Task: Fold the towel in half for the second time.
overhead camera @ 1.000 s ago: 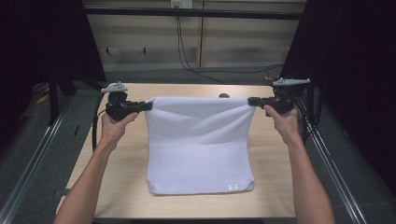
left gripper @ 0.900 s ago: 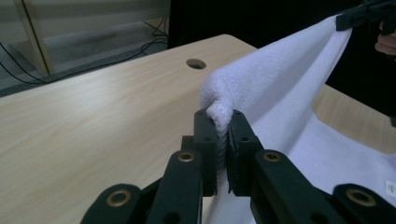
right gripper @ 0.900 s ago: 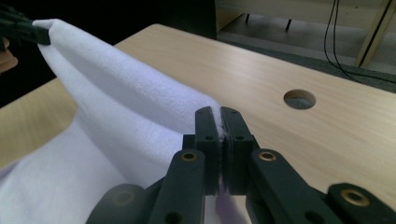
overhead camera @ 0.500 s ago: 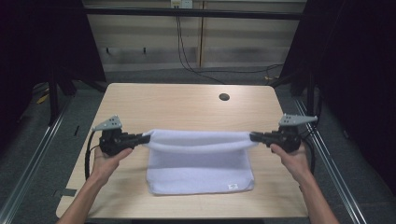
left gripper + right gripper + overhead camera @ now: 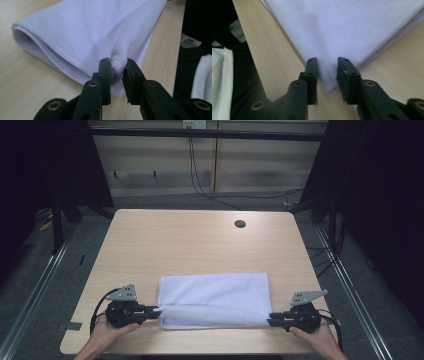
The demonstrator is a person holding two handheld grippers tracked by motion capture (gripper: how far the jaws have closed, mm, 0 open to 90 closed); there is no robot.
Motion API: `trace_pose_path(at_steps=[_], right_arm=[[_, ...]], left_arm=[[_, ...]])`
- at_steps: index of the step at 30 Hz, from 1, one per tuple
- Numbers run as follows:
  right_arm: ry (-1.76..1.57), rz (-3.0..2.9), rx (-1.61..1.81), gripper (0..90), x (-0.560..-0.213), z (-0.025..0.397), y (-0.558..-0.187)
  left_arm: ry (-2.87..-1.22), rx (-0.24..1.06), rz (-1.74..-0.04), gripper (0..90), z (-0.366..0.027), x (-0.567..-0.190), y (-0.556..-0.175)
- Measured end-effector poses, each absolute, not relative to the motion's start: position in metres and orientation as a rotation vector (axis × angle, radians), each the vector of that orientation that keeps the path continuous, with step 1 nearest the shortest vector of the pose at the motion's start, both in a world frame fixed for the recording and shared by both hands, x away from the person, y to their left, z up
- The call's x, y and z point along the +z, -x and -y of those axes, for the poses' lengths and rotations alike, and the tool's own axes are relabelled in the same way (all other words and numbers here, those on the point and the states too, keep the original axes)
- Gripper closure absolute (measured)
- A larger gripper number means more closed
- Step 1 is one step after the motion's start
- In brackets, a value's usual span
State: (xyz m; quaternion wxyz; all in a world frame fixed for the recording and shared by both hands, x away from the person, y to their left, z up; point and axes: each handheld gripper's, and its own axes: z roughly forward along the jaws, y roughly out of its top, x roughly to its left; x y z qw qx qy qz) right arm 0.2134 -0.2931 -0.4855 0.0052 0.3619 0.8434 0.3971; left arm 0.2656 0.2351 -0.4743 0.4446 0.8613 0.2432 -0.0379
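Both claws have travelled from the upper part of the frame down to its lower edge since the earlier frames, carrying the far edge of the white towel (image 5: pixel 214 300) over onto the near one, so the cloth now lies folded in half as a wide band in the lower middle of the high view, near the front edge of the counter (image 5: pixel 200 245).

At the lower left, the left claw (image 5: pixel 152 311) sits at the towel's left end; in the left gripper view its jaws stand narrow with a bunched corner of the towel (image 5: pixel 100 37) pinched between them. At the lower right, the right claw (image 5: pixel 272 320) sits at the right end; in the right gripper view its jaws straddle the corner of the towel (image 5: pixel 352 30) with a gap showing on each side, and the cloth lies flat on the wood, so this claw looks slackened or already letting go.

The fold appears laid and the release is the step in hand. Next, the left jaws should part, both claws draw clear sideways without dragging the top layer, then regrip the short ends for a second fold.
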Motion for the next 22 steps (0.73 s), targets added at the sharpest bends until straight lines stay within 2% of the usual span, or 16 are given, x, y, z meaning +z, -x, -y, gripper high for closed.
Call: trace_pose_path(at_steps=[4, 6, 10, 16, 22], right_arm=[[-1.183, -2.649, 1.211, 60.5, -0.49, 0.296, -0.204], [-1.187, -2.607, 1.245, 58.5, -0.489, 0.298, -0.203], [-1.226, -2.411, 1.356, 52.7, -0.476, 0.305, -0.208], [-1.258, -2.157, 1.419, 47.8, -0.463, 0.32, -0.218], [-1.334, -2.033, 1.379, 38.6, -0.469, 0.336, -0.213]], left_arm=[[-2.156, -0.113, -0.587, 71.9, -0.24, -0.477, -0.255], [-2.094, -0.114, -0.612, 67.5, -0.245, -0.474, -0.255], [-1.936, -0.056, -0.73, 50.6, -0.255, -0.464, -0.265], [-1.896, 0.091, -0.865, 43.2, -0.258, -0.467, -0.286], [-1.854, 0.09, -0.965, 32.9, -0.269, -0.474, -0.291]])
